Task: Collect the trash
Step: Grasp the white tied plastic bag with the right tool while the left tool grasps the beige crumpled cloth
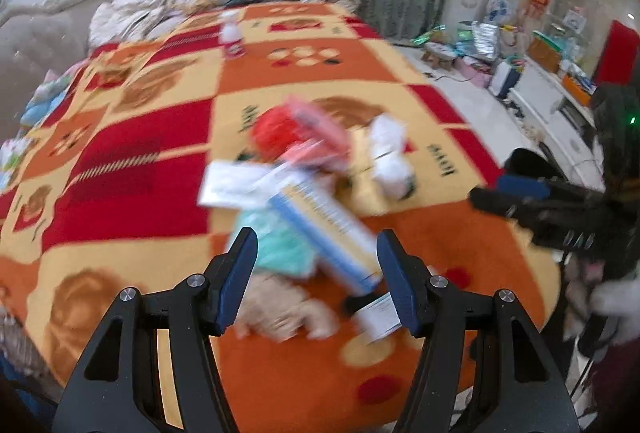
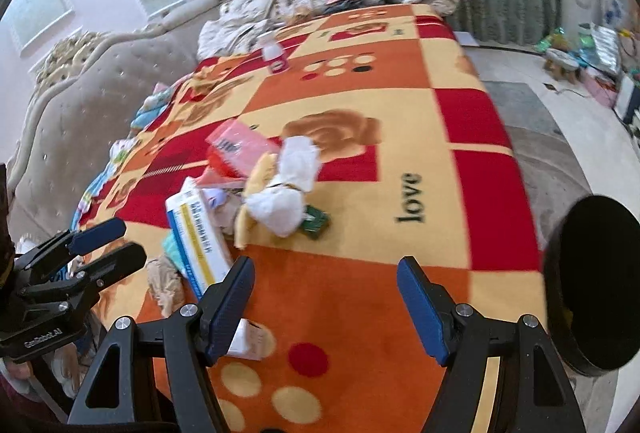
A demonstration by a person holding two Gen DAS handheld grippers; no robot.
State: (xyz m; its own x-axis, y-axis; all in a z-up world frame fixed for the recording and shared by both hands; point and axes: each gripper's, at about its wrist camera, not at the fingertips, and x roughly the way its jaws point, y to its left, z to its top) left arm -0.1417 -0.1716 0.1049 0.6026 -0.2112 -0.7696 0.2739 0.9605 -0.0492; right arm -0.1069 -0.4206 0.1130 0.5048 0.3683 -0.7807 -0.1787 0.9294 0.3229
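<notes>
A heap of trash lies on the patterned blanket: a white, blue and yellow box, a teal packet, a pink and red wrapper, crumpled white tissue, a small green packet and a small white carton. My left gripper hovers open over the near end of the box, gripping nothing. My right gripper stands open over bare blanket, to the right of the heap.
A black round bin sits at the bed's right edge, close to my right gripper. A small bottle stands farther back on the blanket. Pillows and bedding lie against the curtain. Clutter lines the floor at the right.
</notes>
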